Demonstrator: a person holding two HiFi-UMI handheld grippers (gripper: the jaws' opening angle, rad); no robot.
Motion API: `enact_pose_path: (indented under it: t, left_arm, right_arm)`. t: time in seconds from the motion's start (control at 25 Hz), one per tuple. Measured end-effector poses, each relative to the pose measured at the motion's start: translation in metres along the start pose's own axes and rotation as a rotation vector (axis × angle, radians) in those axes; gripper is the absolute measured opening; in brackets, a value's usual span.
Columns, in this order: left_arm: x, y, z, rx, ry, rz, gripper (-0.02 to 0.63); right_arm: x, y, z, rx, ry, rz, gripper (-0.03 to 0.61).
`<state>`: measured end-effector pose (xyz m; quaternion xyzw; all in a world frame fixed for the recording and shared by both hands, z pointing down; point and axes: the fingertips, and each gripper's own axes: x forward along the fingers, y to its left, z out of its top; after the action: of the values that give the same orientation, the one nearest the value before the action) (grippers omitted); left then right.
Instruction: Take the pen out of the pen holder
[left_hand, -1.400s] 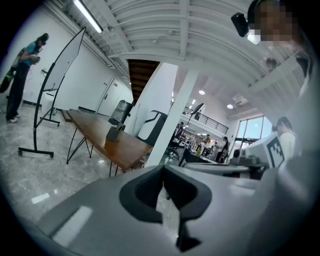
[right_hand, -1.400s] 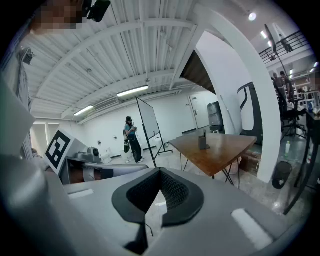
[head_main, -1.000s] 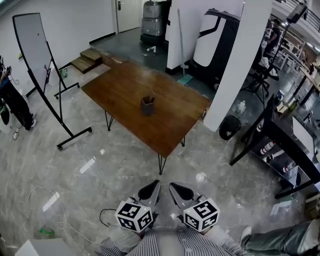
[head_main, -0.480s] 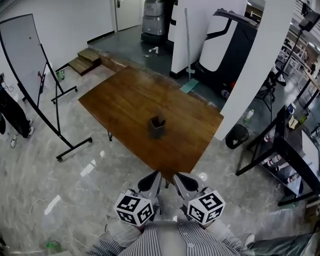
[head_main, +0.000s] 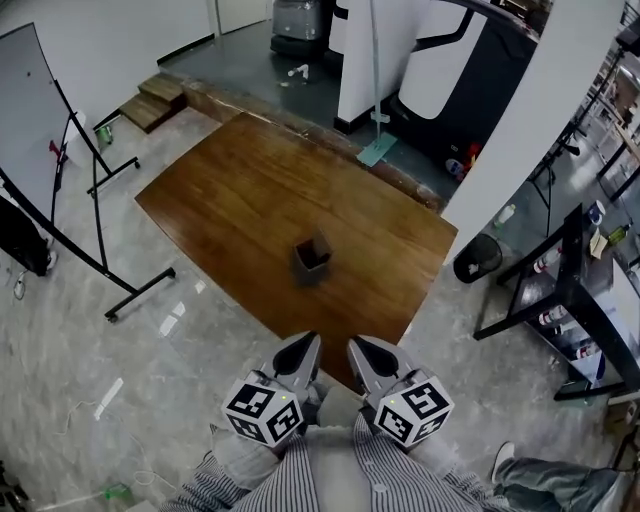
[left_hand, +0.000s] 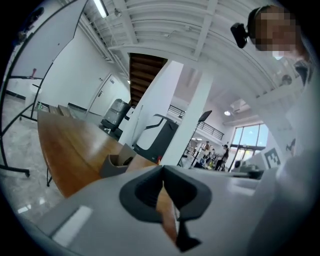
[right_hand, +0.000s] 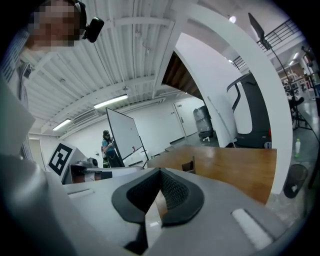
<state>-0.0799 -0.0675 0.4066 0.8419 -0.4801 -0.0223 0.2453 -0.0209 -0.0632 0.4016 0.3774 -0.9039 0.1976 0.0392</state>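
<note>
The pen holder (head_main: 312, 258) stands upright mid bench (head_main: 230, 190), straight ahead of the left hand-held gripper (head_main: 299, 349) and right hand-held gripper (head_main: 361, 351), both clenched empty and about equally near; the pen is not discernible.

Lab hall: rolling whiteboard (head_main: 25, 110), black equipment rack (head_main: 580, 290).

No lettering, labels or numbers can be read, as far as these blurred views show.

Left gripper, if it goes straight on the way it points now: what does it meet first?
Probably the wooden table: the left gripper seems aimed over its near edge, passing just right of the pen holder. Depth is unclear.
</note>
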Motion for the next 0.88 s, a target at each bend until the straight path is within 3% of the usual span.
enact_pose_path:
  t: [0.32,0.68,0.88]
  left_arm:
    - [0.033,0.021,0.018,-0.004,-0.007,0.026,-0.002]
    - [0.075,0.055,0.013,0.146,0.034,0.029,-0.002]
    - [0.101,0.073,0.004,0.189,0.080,0.025,-0.002]
  right_arm:
    - [0.034,-0.026,0.011,-0.005,0.079,0.059,-0.008]
    - [0.074,-0.056,-0.007,0.013,0.165,0.059,-0.008]
    - [0.093,-0.071,-0.027,0.066,0.196,0.055,-0.008]
